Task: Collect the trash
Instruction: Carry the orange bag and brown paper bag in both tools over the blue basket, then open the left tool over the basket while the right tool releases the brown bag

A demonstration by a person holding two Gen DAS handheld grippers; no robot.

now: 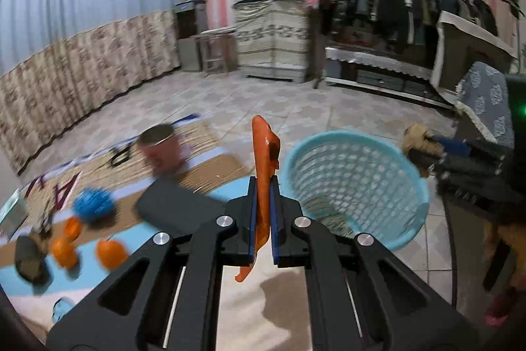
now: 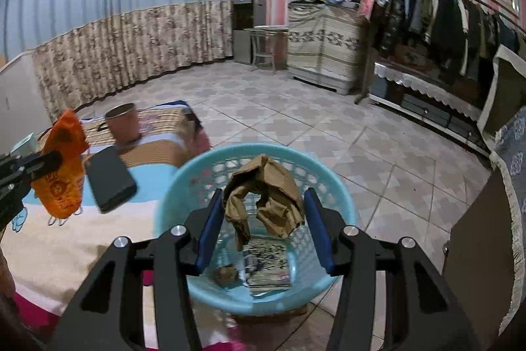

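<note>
1. Two grippers each carry a piece of trash near a light-blue perforated basket (image 2: 184,186).
2. The left gripper (image 1: 263,203) has its fingers clamped flat against an orange plastic wrapper (image 1: 263,166), which fills the narrow slot between the blue pads.
3. Seen edge-on from the left wrist, the wrapper's long axis runs along the fingers: its upper end sticks out past the fingertips and a short curled tail hangs back below them.
4. From the right wrist, the same wrapper (image 2: 64,166) shows its broad printed face, hanging down from the left fingertips, over the striped mat (image 2: 144,153).
5. The right gripper (image 2: 263,219) holds a crumpled brown paper bag (image 2: 266,189) between widely spread fingers; the left pad touches the paper, while contact at the right pad is hard to tell.
6. The bag bulges upward beyond the fingertips, one twisted end drooping down between them, directly above the basket's opening.
7. Inside the basket, below the fingers, lie a printed packet (image 2: 266,265) and a small brown lump (image 2: 225,275).
8. Left of the left fingers, on the mat, sit a pink cup (image 1: 161,150), a black case (image 1: 177,206), a blue ball (image 1: 93,206) and three oranges (image 1: 110,252).
</note>
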